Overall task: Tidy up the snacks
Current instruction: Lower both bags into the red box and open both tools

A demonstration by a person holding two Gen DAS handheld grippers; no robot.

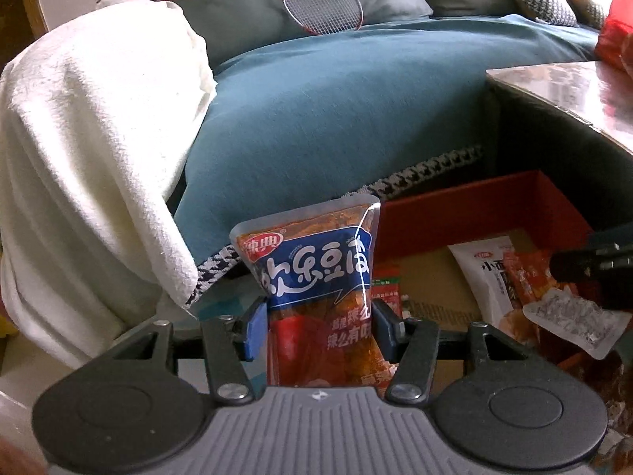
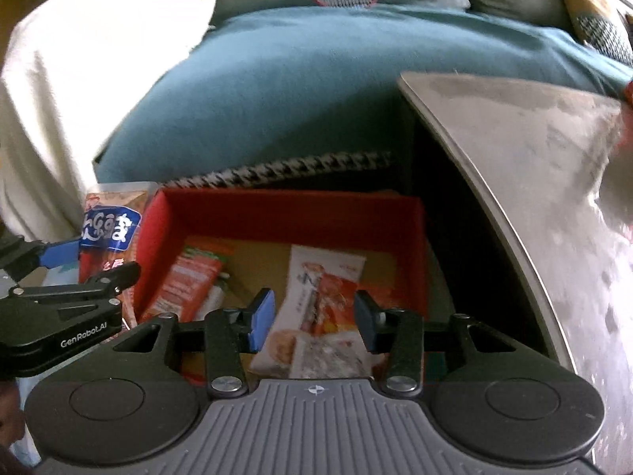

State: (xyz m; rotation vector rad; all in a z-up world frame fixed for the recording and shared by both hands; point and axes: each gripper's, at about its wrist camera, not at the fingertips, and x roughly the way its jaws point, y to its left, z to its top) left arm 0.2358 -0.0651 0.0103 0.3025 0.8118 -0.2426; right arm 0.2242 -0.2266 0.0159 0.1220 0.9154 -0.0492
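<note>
Red cardboard walls mark the snack box [image 2: 285,213], which sits on the floor between the teal sofa [image 1: 356,111] and the grey tabletop [image 2: 534,166]; its far wall runs along the sofa's houndstooth trim [image 2: 300,166]. My left gripper [image 1: 318,326] is clamped on an orange-and-blue snack packet [image 1: 312,261], blue pads pressing its lower half from both sides, the packet upright and held just outside the box's left wall. My right gripper [image 2: 314,316] hangs over the box's near half with its jaws apart; I see no pad touching anything, though a clear crumpled packet [image 2: 328,356] and a white-and-orange packet [image 2: 320,277] lie below the gap. A red-and-green packet [image 2: 186,281] lies against the left wall inside the box. Brown cardboard floor [image 2: 257,253] shows toward the far wall. A white blanket [image 1: 91,166] covers the sofa's left end, and a badminton racket [image 1: 322,4] leans on the back cushions.
</note>
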